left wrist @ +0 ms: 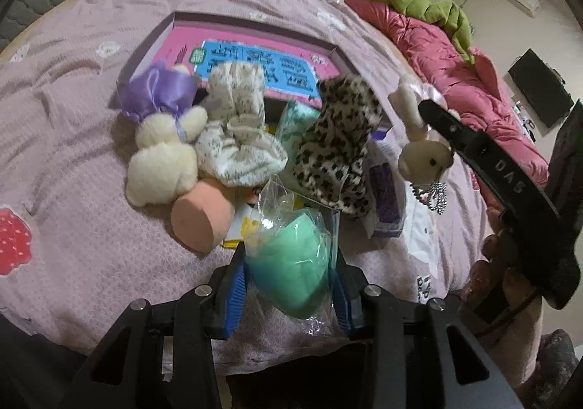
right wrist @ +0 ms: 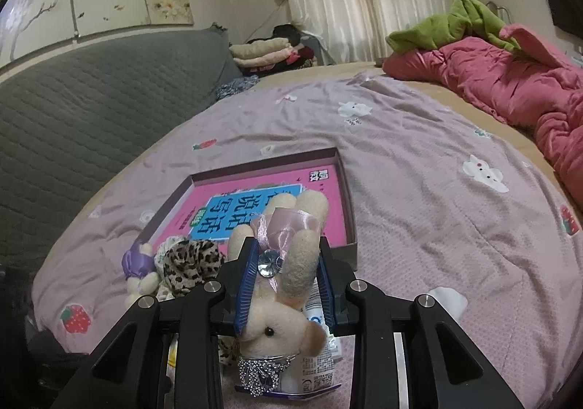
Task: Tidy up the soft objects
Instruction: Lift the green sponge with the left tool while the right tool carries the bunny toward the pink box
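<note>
My left gripper [left wrist: 288, 253] is shut on a green sponge in a clear plastic bag [left wrist: 291, 274], held just above the pink bedsheet. Beyond it lie a peach sponge [left wrist: 198, 217], a cream plush toy in a purple dress [left wrist: 160, 139], a white speckled fluffy piece [left wrist: 237, 128] and a leopard-print soft piece [left wrist: 339, 146]. My right gripper [right wrist: 287, 245] is shut on a small cream plush rabbit [right wrist: 273, 325] with a pink bow and bead chain, lifted off the bed. The left wrist view shows that rabbit [left wrist: 422, 157] hanging at the right.
A shallow box [right wrist: 346, 197] with a pink and blue book inside lies on the bed behind the pile. A purple tissue pack [left wrist: 382, 197] lies beside the leopard piece. A pink quilt [right wrist: 510, 81] with green cloth [right wrist: 455, 22] fills the far right. A grey padded headboard [right wrist: 91, 99] stands left.
</note>
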`<state>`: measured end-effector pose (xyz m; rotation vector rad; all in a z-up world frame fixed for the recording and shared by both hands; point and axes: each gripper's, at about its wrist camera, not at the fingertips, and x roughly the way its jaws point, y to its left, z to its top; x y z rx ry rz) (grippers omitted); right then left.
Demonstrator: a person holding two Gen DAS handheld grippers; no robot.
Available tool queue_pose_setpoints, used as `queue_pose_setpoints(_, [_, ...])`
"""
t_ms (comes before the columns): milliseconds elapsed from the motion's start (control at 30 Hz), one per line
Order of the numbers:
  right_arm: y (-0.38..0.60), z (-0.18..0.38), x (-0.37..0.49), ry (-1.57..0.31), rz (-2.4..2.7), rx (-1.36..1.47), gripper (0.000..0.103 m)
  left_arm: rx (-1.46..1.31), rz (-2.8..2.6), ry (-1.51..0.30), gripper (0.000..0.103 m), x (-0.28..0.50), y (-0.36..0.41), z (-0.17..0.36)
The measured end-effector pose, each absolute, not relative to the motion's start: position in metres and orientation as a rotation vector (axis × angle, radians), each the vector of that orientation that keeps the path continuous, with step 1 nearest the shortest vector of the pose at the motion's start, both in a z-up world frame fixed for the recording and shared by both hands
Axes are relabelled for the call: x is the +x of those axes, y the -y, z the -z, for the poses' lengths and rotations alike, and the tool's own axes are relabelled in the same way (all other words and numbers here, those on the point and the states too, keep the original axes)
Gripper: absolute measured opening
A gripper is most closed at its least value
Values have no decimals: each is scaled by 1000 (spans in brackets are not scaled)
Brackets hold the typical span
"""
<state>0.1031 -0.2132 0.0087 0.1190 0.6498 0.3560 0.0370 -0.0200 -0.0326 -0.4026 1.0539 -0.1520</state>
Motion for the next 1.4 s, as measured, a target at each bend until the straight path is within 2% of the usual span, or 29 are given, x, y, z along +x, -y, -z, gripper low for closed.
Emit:
queue_pose_setpoints(567, [208, -32, 113, -540, -364, 125, 32, -369, 15, -858, 41, 52, -25, -27])
queue_pose_setpoints(1100, [202, -39, 145, -469, -369, 145, 32, -343, -112, -827, 41, 108, -63, -28])
queue_pose_setpoints(1400, [201, -37, 172, -453, -357, 112, 32, -276, -146, -878, 41, 141, -60, -20])
